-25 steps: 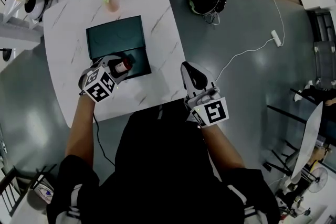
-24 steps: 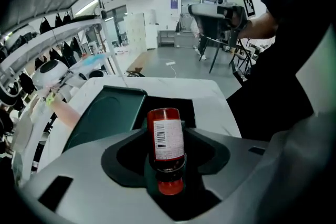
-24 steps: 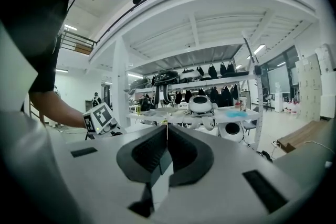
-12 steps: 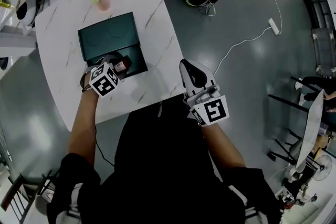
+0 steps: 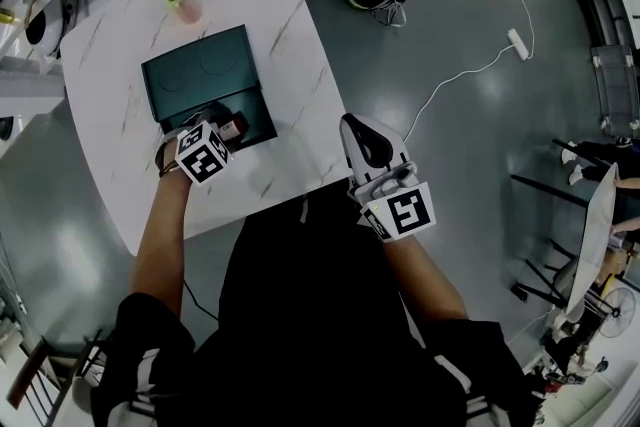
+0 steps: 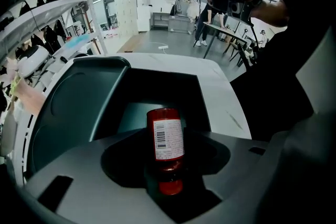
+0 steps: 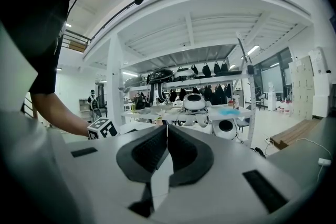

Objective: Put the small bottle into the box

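In the last second the left gripper has come a little closer to the box. Its marker cube now stands just at the near left corner of the box, where before it was more toward the near edge of the table. The small bottle has stayed in the grip all this time. It hangs now over the near half of the open box, the lower tray, and the lid lies open behind it, toward the far edge of the table. I judge that the carrying is almost finished and only the lowering and the release remain. I cannot tell if the bottle already touches the bottom of the tray.

The left jaws are closed on the neck of the bottle, just above its red cap. The body with the label points forward, toward the inside of the box.

The right gripper has not moved. It waits beyond the near right corner of the table, with its jaws pressed together and nothing between them.
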{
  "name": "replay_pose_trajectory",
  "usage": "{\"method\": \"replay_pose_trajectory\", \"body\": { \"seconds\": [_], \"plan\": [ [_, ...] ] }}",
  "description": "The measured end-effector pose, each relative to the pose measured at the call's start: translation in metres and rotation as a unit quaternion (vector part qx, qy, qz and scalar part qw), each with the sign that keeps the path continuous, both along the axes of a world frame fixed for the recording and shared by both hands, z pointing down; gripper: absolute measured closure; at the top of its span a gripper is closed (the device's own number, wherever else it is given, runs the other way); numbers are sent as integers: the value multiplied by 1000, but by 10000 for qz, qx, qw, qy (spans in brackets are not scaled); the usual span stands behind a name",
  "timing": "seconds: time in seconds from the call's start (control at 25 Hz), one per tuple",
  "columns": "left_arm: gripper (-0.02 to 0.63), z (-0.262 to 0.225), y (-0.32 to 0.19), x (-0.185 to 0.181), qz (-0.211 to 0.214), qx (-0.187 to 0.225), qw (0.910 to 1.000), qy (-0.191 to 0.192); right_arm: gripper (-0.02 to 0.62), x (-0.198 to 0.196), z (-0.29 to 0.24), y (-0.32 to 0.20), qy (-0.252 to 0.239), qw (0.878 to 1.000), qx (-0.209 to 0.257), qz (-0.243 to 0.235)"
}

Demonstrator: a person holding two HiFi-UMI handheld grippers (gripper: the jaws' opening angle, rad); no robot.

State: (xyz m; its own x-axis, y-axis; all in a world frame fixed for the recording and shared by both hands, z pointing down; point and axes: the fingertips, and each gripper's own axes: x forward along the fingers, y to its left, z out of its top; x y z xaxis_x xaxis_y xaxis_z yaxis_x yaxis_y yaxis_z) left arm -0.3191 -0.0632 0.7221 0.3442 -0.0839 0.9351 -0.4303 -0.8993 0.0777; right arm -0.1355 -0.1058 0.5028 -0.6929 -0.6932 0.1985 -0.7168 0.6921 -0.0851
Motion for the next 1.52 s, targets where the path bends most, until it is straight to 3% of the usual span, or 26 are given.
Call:
{"method": "replay_pose_trajectory", "body": {
  "seconds": [0.72,0.88,1.0,1.08,1.2,1.36,1.52],
  "plan": [
    [367,0,0,2,26,-72,9999,82,563,0,2,2,-26,10000,-6,-77],
    [356,-24,-4,-4,-248,83,9988,423,563,-4,0,5,-22,9999,33,-130],
    [366,-61,-12,-11,-712,457,9906,1070,563,-9,-3,6,-43,9998,91,-190],
    [414,-98,-19,-13,-1135,822,9739,1785,563,-16,-9,6,-67,9995,166,-254],
    [495,-164,-24,-21,-1662,1544,9338,2766,563,-29,-20,8,-115,9988,298,-374],
    [573,-241,-17,-39,-2197,2612,8699,3560,563,-44,-38,9,-229,9972,481,-522],
    [589,-301,1,-60,-2775,3715,7973,3864,563,-55,-65,13,-399,9933,738,-792]
  ]
}}
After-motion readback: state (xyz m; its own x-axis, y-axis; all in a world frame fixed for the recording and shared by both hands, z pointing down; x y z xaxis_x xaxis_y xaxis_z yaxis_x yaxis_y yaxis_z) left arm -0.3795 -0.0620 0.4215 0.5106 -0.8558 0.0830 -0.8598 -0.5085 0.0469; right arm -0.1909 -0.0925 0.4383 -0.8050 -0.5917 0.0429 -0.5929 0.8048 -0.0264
